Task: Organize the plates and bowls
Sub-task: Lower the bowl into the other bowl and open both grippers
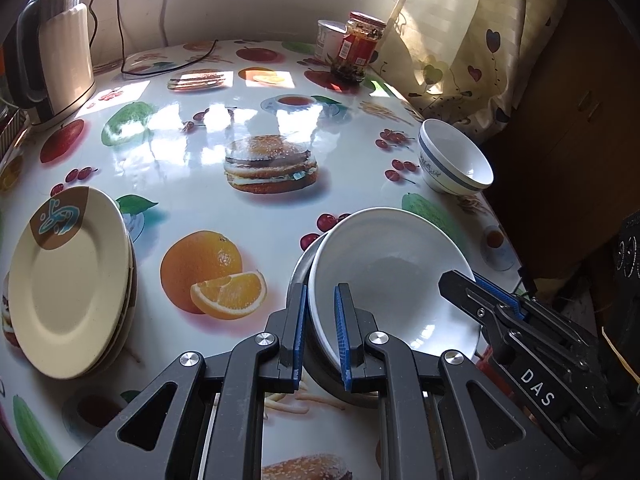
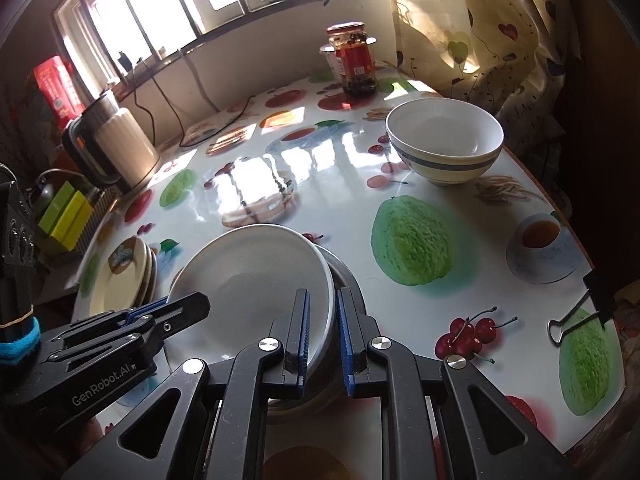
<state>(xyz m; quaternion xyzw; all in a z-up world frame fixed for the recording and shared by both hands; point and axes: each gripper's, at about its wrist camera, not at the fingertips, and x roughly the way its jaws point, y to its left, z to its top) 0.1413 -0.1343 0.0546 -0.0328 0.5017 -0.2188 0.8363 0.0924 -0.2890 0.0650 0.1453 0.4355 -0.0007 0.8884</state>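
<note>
A white deep plate (image 1: 396, 276) lies tilted in a metal bowl (image 1: 298, 276) at the table's near edge. My left gripper (image 1: 322, 334) is shut on the plate's left rim. My right gripper (image 2: 324, 336) is shut on its right rim (image 2: 320, 320), with the metal bowl (image 2: 344, 276) just beyond. Each gripper shows in the other's view: the right one (image 1: 500, 300) and the left one (image 2: 160, 312). A stack of cream plates (image 1: 68, 280) lies at the left; it also shows in the right wrist view (image 2: 120, 276). A blue-banded bowl (image 1: 456, 160) stands at the right, also in the right wrist view (image 2: 444, 140).
A kettle (image 1: 56, 60) with cables stands at the back left. A sauce jar (image 1: 360, 46) and a white cup (image 1: 328, 38) stand at the back by the curtain (image 1: 460, 40). A binder clip (image 2: 580, 316) grips the table's right edge. The printed tablecloth (image 1: 240, 128) covers the table.
</note>
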